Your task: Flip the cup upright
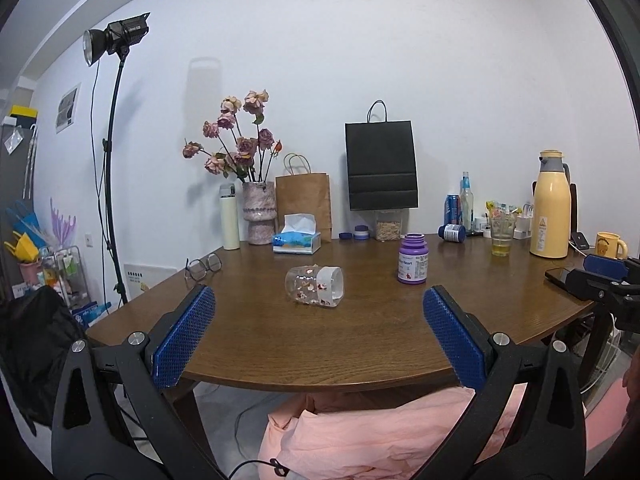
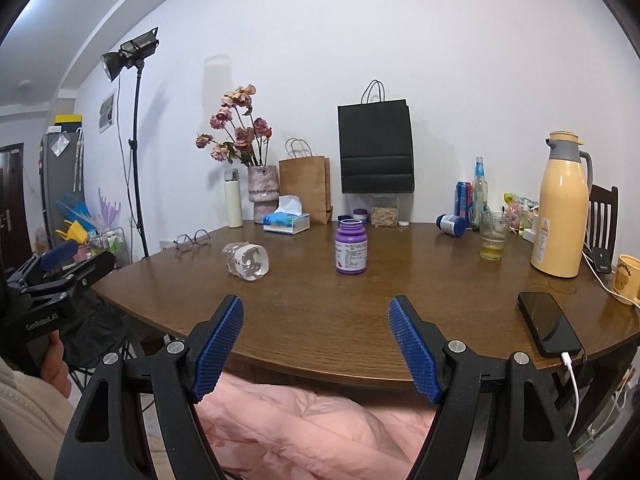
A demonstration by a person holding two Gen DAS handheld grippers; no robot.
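While one cup [image 1: 315, 286] lies sideways on table [image 1: 360, 344], two claws [image 1: 319, 316] [image 2: 316, 322] gape, empty.

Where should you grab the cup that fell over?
Grab the cup around its round middle, coming from above or the near side. It lies on its side on the table, mouth pointing right, and the open left gripper faces it directly.
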